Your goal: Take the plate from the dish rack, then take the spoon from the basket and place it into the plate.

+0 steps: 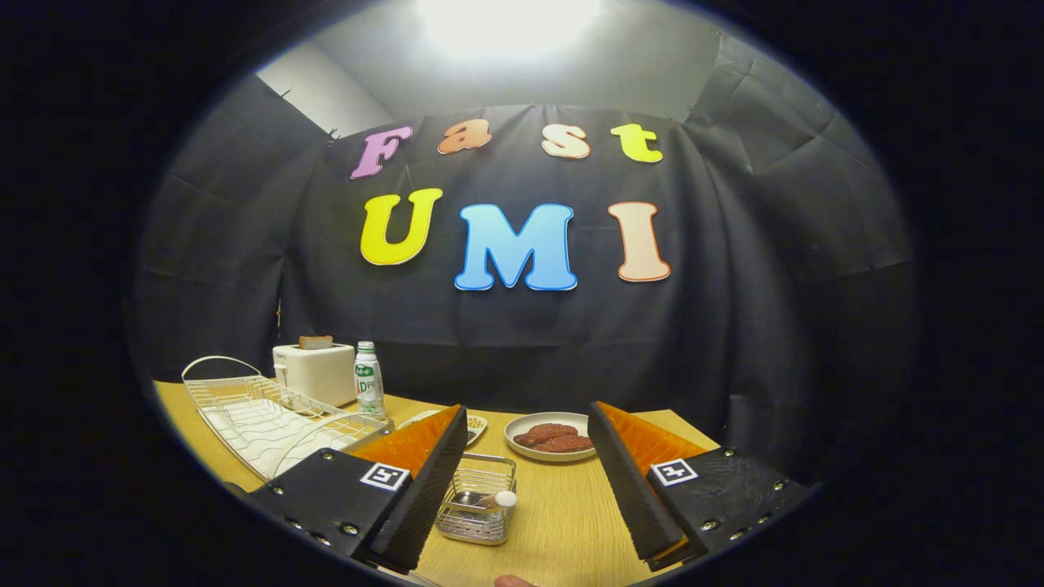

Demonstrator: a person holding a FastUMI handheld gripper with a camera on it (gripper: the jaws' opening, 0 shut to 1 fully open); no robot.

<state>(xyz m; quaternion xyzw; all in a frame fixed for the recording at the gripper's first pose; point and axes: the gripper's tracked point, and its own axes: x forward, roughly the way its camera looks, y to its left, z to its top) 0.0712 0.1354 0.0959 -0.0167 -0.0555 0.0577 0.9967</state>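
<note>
I see the spoon (495, 500) lying in the small wire basket (478, 509) on the wooden table (563, 522), between my gripper (526, 489) fingers, which are spread wide and hold nothing. Beyond the basket sits a plate (548, 438) of brown food; the white dish rack (269, 416) stands to the basket's left.

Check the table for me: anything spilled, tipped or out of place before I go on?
Nothing stands out. The rack, toaster and bottle stand upright, the spoon rests in the basket, food sits on its plate. The gripper is open above the table.
</note>
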